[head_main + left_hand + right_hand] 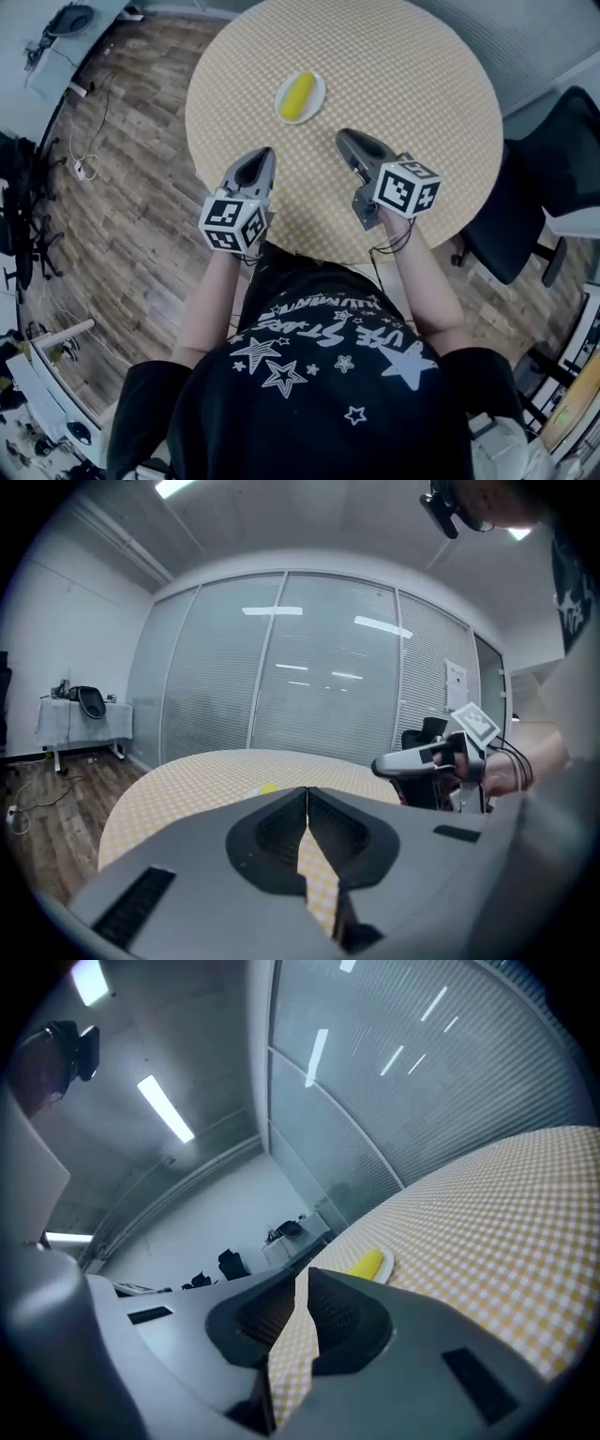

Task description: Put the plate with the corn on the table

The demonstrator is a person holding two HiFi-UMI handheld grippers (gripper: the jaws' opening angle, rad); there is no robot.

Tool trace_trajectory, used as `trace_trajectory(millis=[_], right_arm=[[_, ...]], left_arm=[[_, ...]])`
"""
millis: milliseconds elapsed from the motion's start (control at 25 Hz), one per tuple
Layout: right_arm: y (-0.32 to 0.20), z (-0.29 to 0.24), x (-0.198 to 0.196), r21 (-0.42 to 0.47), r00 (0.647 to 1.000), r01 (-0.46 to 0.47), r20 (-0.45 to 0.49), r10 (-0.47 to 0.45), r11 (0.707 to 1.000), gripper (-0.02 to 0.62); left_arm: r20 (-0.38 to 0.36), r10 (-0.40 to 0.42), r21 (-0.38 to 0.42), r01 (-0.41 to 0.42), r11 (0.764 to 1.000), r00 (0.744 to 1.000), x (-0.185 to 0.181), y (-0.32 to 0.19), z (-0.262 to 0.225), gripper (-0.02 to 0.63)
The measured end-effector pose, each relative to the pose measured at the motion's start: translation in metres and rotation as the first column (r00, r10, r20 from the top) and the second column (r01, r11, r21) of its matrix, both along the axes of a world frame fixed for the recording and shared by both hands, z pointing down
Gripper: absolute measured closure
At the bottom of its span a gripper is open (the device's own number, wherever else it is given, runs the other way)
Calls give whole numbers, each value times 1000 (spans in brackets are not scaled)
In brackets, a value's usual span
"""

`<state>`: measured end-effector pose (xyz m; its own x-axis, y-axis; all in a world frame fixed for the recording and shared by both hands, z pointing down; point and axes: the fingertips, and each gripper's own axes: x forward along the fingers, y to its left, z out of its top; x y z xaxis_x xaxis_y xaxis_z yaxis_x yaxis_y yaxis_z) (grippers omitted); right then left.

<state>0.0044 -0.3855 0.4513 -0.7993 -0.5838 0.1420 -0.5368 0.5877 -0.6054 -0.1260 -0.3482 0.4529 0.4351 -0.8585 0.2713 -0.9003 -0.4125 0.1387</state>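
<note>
Plate (320,93) with corn (298,95) rests on the tabletop (403,84) ahead, between your left gripper (262,156) and right gripper (345,139), both clenched empty; right looks slightly nearer.

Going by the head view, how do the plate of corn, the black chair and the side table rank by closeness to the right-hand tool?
From the right gripper, jaws shut and empty:
1. plate with corn, just ahead and slightly left, on the round table.
2. black chair, beyond the table's right edge.
3. side table, far off at the upper left.
</note>
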Motion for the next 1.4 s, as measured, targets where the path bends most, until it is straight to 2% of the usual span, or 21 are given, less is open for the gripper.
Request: trace_trajectory(millis=[160, 280, 400, 560, 800, 1040, 1200, 1400], right_arm=[[30, -7, -13, 119, 994, 62, -93, -51, 991, 543], [49, -15, -21, 239, 981, 49, -192, -2, 970, 543], [65, -24, -18, 301, 973, 5, -221, 65, 953, 543], [90, -32, -10, 302, 970, -63, -207, 130, 951, 543], [147, -37, -16, 354, 944, -67, -281, 175, 933, 543], [198, -20, -19, 309, 937, -95, -293, 190, 946, 543], [218, -10, -15, 269, 927, -117, -316, 202, 956, 543], [238, -4, -5, 262, 923, -110, -330, 196, 959, 543]], left_arm=[[-26, -35, 32, 36, 999, 999, 0, 30, -14, 597], [-65, -50, 48, 54, 997, 997, -10, 52, -25, 597], [-69, -35, 63, 39, 997, 997, -13, 73, -32, 597], [-75, 1, 62, 3, 998, 997, -9, 101, -40, 597], [-106, 20, 60, -14, 998, 994, -18, 145, -41, 597], [-116, 59, 27, -56, 998, 991, -21, 180, -20, 597], [-171, 60, -23, -65, 998, 983, -17, 195, -3, 597], [-157, 92, -37, -99, 994, 983, 3, 214, 6, 597]])
